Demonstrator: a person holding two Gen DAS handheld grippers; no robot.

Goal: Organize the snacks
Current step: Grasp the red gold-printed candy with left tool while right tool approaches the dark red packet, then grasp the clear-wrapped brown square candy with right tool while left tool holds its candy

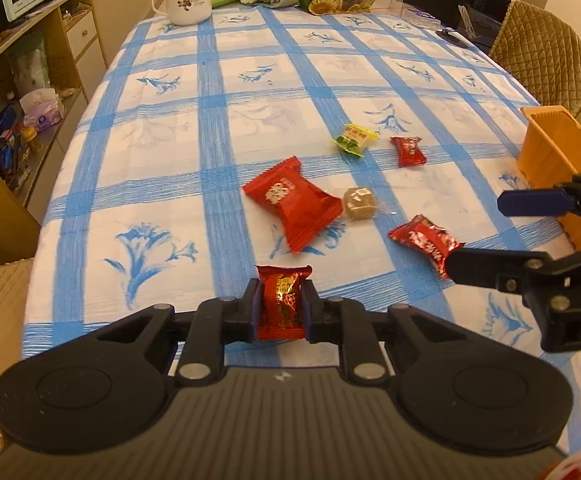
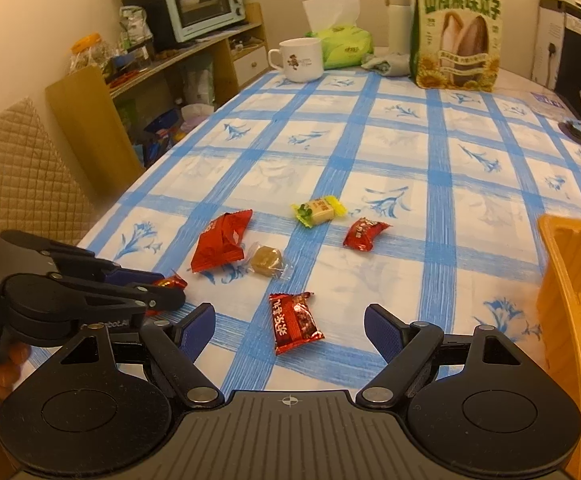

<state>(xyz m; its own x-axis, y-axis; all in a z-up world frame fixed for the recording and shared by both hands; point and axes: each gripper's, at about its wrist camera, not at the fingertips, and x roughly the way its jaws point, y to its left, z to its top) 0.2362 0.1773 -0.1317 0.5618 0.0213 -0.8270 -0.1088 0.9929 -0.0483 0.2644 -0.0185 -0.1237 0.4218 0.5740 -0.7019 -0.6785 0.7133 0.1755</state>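
While snacks lie outside it, orange box [image 1: 546, 148] shows nothing inside.

Snacks are lying scattered on the tabletop [image 2: 470, 208]. A large packet [image 2: 220, 246] is sitting just left of an unwrapped-looking sweet [image 2: 266, 261]; behind them, a small candy [image 2: 319, 210] is lying left of a wrapped candy [image 2: 364, 233]. Nearest, another candy [image 2: 296, 322] is resting between the right tool's [image 2: 290, 330] fingers. A bin [image 2: 570, 300] is standing at the right edge; a mug [image 2: 298, 59] and a seed bag [image 2: 456, 28] are standing at the far end.
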